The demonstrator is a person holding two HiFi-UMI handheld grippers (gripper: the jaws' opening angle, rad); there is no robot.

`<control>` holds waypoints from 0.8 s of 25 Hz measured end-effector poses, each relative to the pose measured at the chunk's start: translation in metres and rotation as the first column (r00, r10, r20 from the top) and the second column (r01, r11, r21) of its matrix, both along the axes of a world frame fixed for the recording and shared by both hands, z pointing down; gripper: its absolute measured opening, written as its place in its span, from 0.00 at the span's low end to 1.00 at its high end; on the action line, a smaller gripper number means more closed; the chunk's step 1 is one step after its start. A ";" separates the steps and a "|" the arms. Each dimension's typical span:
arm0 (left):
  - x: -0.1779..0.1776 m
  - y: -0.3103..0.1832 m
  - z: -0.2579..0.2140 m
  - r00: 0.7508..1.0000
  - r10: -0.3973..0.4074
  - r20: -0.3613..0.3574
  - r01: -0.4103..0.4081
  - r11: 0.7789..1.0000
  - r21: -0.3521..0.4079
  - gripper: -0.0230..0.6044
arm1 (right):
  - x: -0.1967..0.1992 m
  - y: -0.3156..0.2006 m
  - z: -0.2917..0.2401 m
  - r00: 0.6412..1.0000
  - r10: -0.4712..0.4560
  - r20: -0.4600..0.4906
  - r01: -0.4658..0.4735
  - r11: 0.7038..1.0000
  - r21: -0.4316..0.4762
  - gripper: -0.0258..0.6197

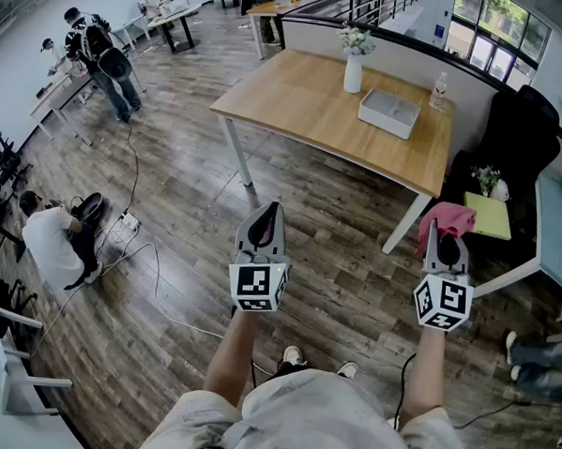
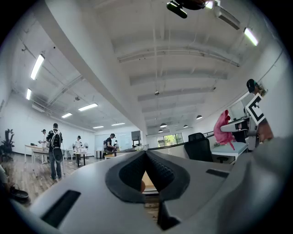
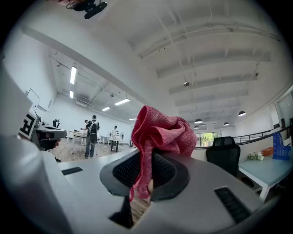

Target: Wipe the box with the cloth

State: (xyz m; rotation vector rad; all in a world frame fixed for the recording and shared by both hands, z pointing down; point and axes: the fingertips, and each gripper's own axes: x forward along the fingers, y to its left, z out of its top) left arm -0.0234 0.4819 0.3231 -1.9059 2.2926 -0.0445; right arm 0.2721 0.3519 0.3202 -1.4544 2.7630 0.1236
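White box [image 1: 389,113] on the wooden table [image 1: 297,102], by its far right corner, beside a vase [image 1: 353,71], 2 grippers over the floor short of the table, left gripper [image 1: 270,209] jaws together, empty, right gripper [image 1: 438,233] clamped on the pink cloth [image 1: 448,216]

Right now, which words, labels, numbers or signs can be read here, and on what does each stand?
None can be read.
Cubes on left gripper and right gripper: square patterns only, no letters.
Bottle on the table: label too small.
Cloth, box: no print visible.
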 end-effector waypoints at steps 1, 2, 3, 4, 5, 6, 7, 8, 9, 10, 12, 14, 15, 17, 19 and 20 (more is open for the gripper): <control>-0.007 0.001 0.000 1.000 -0.001 -0.004 0.001 1.000 -0.003 0.05 | -0.007 0.001 -0.001 1.000 -0.002 -0.001 0.002 1.000 0.000 0.14; -0.013 0.003 0.000 1.000 -0.002 -0.008 0.002 1.000 -0.005 0.05 | -0.015 0.002 -0.001 1.000 -0.005 -0.001 0.005 1.000 0.000 0.14; -0.020 0.005 0.000 1.000 -0.004 -0.010 0.004 1.000 -0.008 0.05 | -0.023 0.003 -0.002 1.000 -0.007 -0.002 0.007 1.000 0.000 0.14; -0.027 0.007 0.001 1.000 -0.005 -0.012 0.005 1.000 -0.010 0.05 | -0.031 0.004 -0.002 1.000 -0.011 -0.003 0.011 1.000 0.001 0.14; -0.035 0.009 0.001 1.000 -0.005 -0.013 0.005 1.000 -0.011 0.05 | -0.040 0.006 -0.001 1.000 -0.015 -0.005 0.015 1.000 0.002 0.14; -0.042 0.011 0.002 1.000 -0.004 -0.013 0.004 1.000 -0.013 0.05 | -0.048 0.007 0.000 1.000 -0.021 -0.009 0.021 1.000 0.004 0.14; -0.049 0.012 0.003 1.000 -0.003 -0.010 0.003 1.000 -0.015 0.05 | -0.057 0.009 0.001 1.000 -0.027 -0.016 0.027 1.000 0.007 0.14; -0.056 0.014 0.005 1.000 -0.002 -0.007 0.002 1.000 -0.018 0.05 | -0.065 0.010 0.003 0.999 -0.031 -0.021 0.031 0.999 0.008 0.14; -0.062 0.015 0.007 1.000 -0.003 -0.003 0.003 1.000 -0.022 0.05 | -0.071 0.011 0.005 0.999 -0.030 -0.021 0.030 1.000 0.007 0.14; -0.069 0.016 0.008 1.000 -0.003 -0.001 0.003 1.000 -0.025 0.05 | -0.076 0.012 0.006 1.000 -0.026 -0.015 0.026 1.000 0.004 0.14; -0.079 0.017 0.009 1.000 0.000 -0.003 0.000 1.000 -0.024 0.05 | -0.084 0.013 0.009 1.000 -0.015 0.009 0.015 1.000 -0.007 0.14; -0.087 0.017 0.009 1.000 0.005 -0.007 -0.006 1.000 -0.018 0.05 | -0.091 0.014 0.012 1.000 -0.009 0.023 0.010 1.000 -0.014 0.14; -0.091 0.017 0.010 1.000 0.006 -0.009 -0.006 1.000 -0.017 0.05 | -0.095 0.014 0.013 1.000 -0.008 0.026 0.008 1.000 -0.016 0.14; -0.098 0.016 0.011 1.000 0.003 -0.013 -0.003 1.000 -0.015 0.05 | -0.100 0.013 0.014 1.000 -0.006 0.028 0.007 1.000 -0.019 0.14; -0.104 0.015 0.014 1.000 -0.001 -0.020 0.000 1.000 -0.016 0.05 | -0.104 0.009 0.016 1.000 -0.005 0.027 0.005 1.000 -0.023 0.14; -0.107 0.014 0.015 1.000 -0.003 -0.023 0.003 1.000 -0.018 0.05 | -0.106 0.006 0.016 1.000 -0.004 0.027 0.004 1.000 -0.025 0.14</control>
